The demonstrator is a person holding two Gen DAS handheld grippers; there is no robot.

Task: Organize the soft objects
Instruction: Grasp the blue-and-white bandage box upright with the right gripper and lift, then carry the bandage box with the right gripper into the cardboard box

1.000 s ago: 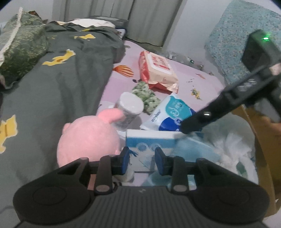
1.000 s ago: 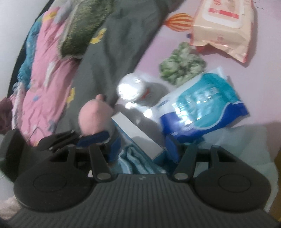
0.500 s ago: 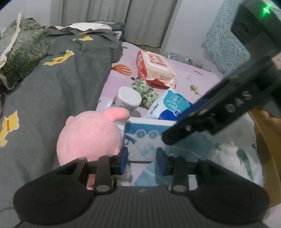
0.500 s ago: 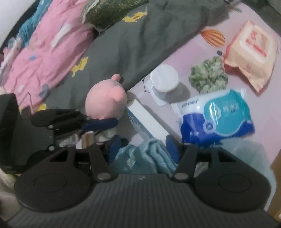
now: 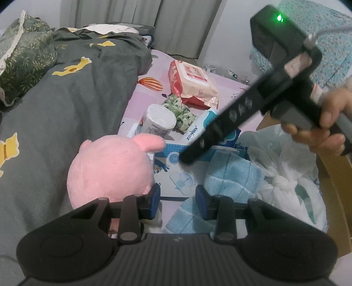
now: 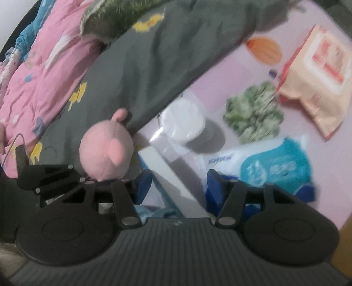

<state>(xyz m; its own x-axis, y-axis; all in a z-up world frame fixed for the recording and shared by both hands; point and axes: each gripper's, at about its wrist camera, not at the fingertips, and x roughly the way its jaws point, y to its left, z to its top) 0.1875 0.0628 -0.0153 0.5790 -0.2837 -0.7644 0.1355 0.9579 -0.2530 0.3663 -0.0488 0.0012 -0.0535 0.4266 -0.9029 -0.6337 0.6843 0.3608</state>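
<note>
Grippers first: our left gripper point(image 5: 177, 203) stands spread and empty near the pink plush point(image 5: 112, 169); our right gripper point(image 6: 179, 183) straddles the tissue box point(image 6: 167, 173), unpinched. We should close squarely across its narrow sides.

One plush point(image 5: 110, 169), perhaps three packs point(image 5: 193, 81).

Left gripper point(image 5: 177, 201) parted, empty; right gripper point(image 6: 179, 187) parted

Grey curtains point(image 5: 136, 19), perhaps cardboard box point(image 5: 336, 198)
</note>
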